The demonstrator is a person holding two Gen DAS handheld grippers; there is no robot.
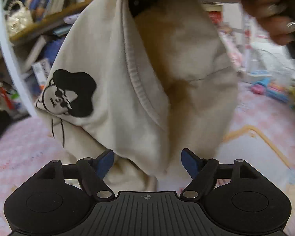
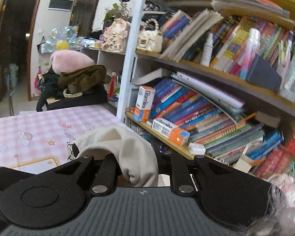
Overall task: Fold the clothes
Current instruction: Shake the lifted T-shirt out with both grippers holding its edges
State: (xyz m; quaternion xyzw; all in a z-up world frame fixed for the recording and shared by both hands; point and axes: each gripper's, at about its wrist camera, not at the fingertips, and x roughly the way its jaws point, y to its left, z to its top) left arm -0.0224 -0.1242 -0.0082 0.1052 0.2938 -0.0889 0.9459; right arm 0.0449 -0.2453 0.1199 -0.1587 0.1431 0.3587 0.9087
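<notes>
The cream sweater [image 1: 147,74] hangs in the air above the pink checked cloth [image 1: 25,149]. Its top end is pinched in the right gripper [image 2: 136,169], and a fold of fabric bulges up there and hides the fingertips. The left gripper [image 1: 147,157] is spread wide with nothing in it, and the sweater's low end hangs near its blue pads [image 1: 106,161]. A hand [image 1: 273,17] at the top right is blurry and cut off. Books [image 2: 206,108] fill the shelves on the right.

I'm seeing the pink-checked worktop [image 2: 35,125] carrying the cream garment's [image 1: 127,169] lower folds, which are pooling on it.
</notes>
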